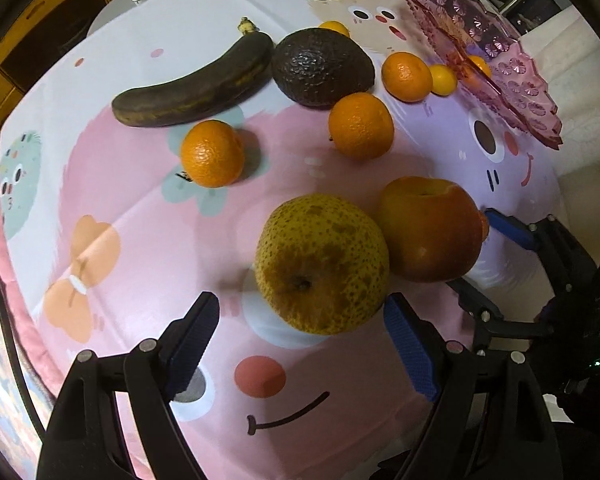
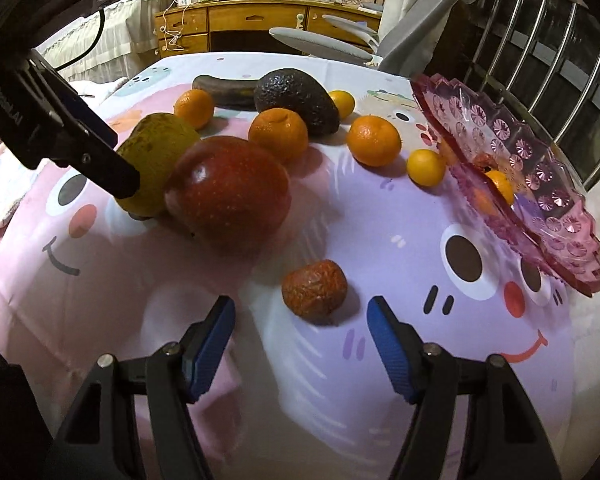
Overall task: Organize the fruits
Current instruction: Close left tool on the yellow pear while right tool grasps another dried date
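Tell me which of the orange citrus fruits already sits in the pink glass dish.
Only the small orange fruit seen through the pink glass dish wall. The bigger mandarin and the little yellow-orange one beside the dish lie on the cloth.

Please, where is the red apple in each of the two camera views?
Left wrist view: red apple, lower right of centre, against the speckled pear.
Right wrist view: red apple, left of centre, in front of the pear.
Shared landmark: pink glass dish, at the right.
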### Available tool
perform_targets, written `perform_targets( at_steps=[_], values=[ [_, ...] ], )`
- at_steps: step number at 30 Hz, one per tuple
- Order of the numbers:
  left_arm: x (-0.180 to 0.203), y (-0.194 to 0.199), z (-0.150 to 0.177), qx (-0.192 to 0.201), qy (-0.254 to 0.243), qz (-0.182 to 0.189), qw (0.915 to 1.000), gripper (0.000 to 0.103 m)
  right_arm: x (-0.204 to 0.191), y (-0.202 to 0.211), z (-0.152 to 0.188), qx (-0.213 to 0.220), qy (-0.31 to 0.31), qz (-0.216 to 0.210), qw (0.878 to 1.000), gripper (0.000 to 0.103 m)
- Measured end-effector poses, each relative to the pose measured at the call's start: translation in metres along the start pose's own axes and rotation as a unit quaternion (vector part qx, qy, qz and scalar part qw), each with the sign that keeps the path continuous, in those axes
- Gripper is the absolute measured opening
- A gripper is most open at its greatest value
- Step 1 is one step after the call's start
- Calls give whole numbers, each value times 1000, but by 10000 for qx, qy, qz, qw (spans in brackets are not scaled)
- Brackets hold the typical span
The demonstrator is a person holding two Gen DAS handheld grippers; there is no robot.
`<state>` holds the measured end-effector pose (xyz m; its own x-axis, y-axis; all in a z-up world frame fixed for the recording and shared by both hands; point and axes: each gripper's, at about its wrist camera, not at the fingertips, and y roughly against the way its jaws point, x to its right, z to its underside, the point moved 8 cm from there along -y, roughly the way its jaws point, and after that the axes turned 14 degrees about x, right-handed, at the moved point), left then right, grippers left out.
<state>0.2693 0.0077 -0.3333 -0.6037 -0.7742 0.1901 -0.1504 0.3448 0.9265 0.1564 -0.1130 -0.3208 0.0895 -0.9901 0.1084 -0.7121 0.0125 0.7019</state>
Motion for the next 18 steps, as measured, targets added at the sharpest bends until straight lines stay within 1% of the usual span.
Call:
perform_targets(
  at_steps=[1, 3, 4, 6, 8, 10, 16, 18],
  values=[
    [1, -2, -1, 11, -15, 22, 10000, 83, 0, -1, -1, 45, -4, -24, 10000, 61],
    [2, -4, -2, 21, -21, 48, 10000, 83, -1, -1, -3, 101, 16, -53, 9999, 48],
    [3, -6, -3, 21, -19, 73, 10000, 83, -1, -2, -4, 132, 44, -49, 9999, 46],
    [4, -9, -5, 46, -15, 91, 9999, 83, 1, -2, -6, 156, 72, 6, 9999, 38],
    [4, -11, -7, 63, 7, 142, 9999, 80, 4, -3, -6, 158, 40, 23, 9999, 34],
    [4, -14, -8, 65, 43, 183, 9998, 80, 6, -4, -7, 152, 3, 14, 9999, 33],
    [6, -18, -12, 181, 141, 390, 9990, 71, 3, -5, -9, 187, -13, -37, 9998, 33],
    [7, -19, -13, 201, 150, 432, 9988, 70, 2, -5, -10, 193, 3, -46, 9998, 32]
  ],
)
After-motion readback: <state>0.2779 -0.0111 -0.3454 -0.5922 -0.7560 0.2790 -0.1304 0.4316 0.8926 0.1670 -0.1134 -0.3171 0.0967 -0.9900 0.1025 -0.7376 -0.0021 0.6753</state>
